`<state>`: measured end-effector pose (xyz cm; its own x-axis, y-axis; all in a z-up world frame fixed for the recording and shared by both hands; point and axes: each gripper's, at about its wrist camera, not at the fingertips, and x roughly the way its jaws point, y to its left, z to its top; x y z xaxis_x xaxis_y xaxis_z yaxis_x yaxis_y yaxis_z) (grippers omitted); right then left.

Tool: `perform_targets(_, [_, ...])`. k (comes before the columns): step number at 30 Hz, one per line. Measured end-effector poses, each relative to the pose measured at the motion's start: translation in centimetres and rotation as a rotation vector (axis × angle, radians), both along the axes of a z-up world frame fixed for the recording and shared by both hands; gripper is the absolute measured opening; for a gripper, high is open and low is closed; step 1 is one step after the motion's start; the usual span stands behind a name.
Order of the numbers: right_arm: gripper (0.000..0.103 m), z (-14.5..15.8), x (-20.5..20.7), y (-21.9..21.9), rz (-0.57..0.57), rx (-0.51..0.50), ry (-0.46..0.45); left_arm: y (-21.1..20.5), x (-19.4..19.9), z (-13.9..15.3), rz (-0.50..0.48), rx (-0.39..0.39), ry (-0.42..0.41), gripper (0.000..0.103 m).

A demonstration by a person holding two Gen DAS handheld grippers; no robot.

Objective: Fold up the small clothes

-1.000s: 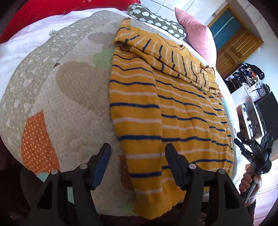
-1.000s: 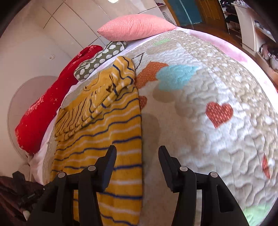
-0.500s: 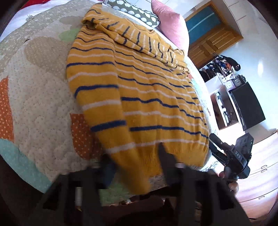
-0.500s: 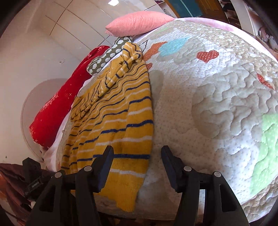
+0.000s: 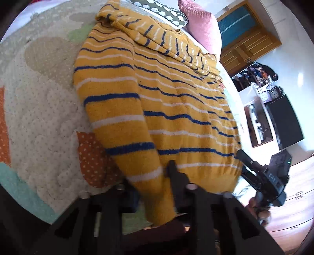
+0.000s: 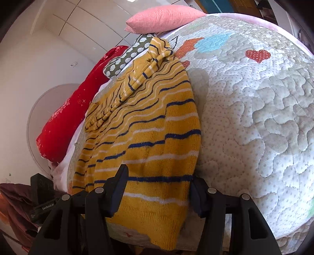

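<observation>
A yellow sweater (image 5: 176, 102) with blue and white stripes lies flat on the quilted bed cover (image 5: 39, 109), its sleeves folded across the top. My left gripper (image 5: 157, 186) is shut on the end of the sweater's near left side, where the fabric bunches between the fingers. In the right wrist view the sweater (image 6: 149, 137) hangs over the bed's near edge. My right gripper (image 6: 157, 192) straddles its hem corner; the jaws are closing, with the knit between them and a gap still showing at the pads. The right gripper (image 5: 242, 160) also shows at the sweater's far hem corner.
A pink pillow (image 6: 162, 17), a grey spotted pillow (image 6: 125, 58) and a red cushion (image 6: 78, 106) line the head of the bed. The quilt (image 6: 255, 117) spreads right of the sweater. A wooden door (image 5: 245, 45) and a dark cabinet (image 5: 282, 121) stand beyond the bed.
The left gripper came down to the sweater's near edge and shut on it. The right gripper moved in toward the hem corner, which now lies between its fingers.
</observation>
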<state>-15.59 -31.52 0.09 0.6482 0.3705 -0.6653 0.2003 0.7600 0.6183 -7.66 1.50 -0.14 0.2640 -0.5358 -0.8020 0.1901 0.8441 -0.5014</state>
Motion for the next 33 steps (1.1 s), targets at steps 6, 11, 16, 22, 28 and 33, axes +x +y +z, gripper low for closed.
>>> perform_targets(6, [0.009,-0.1,-0.5,-1.0,0.003,0.071,0.047,1.7,-1.5,2.9,0.059,0.063,-0.050,0.008])
perform_targets(11, [0.009,0.4,-1.7,-1.4,0.010,0.162,0.019,3.2,-3.3,5.6,0.067,0.045,-0.099,0.008])
perform_targets(16, [0.008,1.1,-3.5,-0.3,0.077,0.142,0.024,3.9,-5.2,6.0,0.071,0.065,-0.110,0.008])
perform_targets(22, [0.008,0.5,-6.6,-0.2,0.083,0.132,0.057,4.3,-7.1,4.5,0.074,0.067,-0.057,0.008])
perform_targets(28, [0.009,-0.2,-6.6,-0.1,0.094,0.148,0.081,4.5,-6.3,3.8,0.088,0.078,-0.044,0.008])
perform_targets(33, [0.009,2.0,-3.8,0.1,0.154,0.144,0.056,5.3,-4.7,5.9,0.092,0.004,-0.058,0.008])
